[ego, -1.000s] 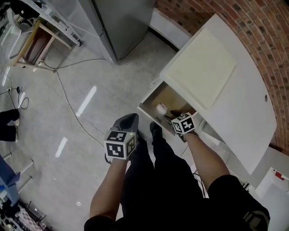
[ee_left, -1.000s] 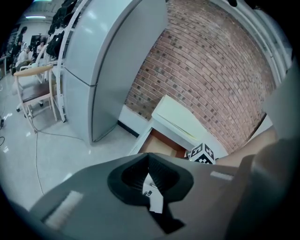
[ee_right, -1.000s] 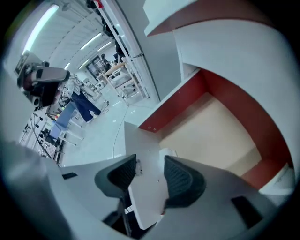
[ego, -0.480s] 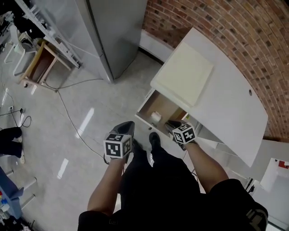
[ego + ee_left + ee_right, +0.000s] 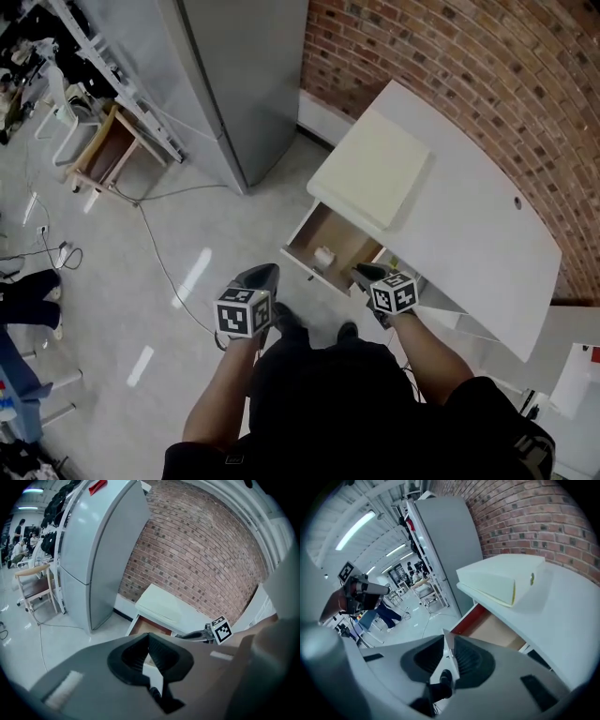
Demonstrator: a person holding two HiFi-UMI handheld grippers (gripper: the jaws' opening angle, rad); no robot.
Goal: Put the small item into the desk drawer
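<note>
The wooden desk drawer (image 5: pixel 302 246) stands pulled out under the white desk (image 5: pixel 469 234). A small white item (image 5: pixel 324 255) lies inside it, free of both grippers. My right gripper (image 5: pixel 361 272) hovers at the drawer's near right corner; its jaws are closing with nothing between them, and in the right gripper view (image 5: pixel 444 634) the tips almost meet in front of the drawer (image 5: pixel 497 630). My left gripper (image 5: pixel 265 270) hangs over the floor left of the drawer, shut and empty (image 5: pixel 149 637).
A cream flat box (image 5: pixel 370 164) lies on the desk above the drawer. A tall grey cabinet (image 5: pixel 239 75) stands to the left against the brick wall (image 5: pixel 450 56). A cable (image 5: pixel 159 253) runs across the floor. A wooden stool (image 5: pixel 112 150) stands farther left.
My right gripper has drawn back a little from the drawer, and the white item stays inside. The head view has tilted up, showing more wall. The left gripper hardly moved.
</note>
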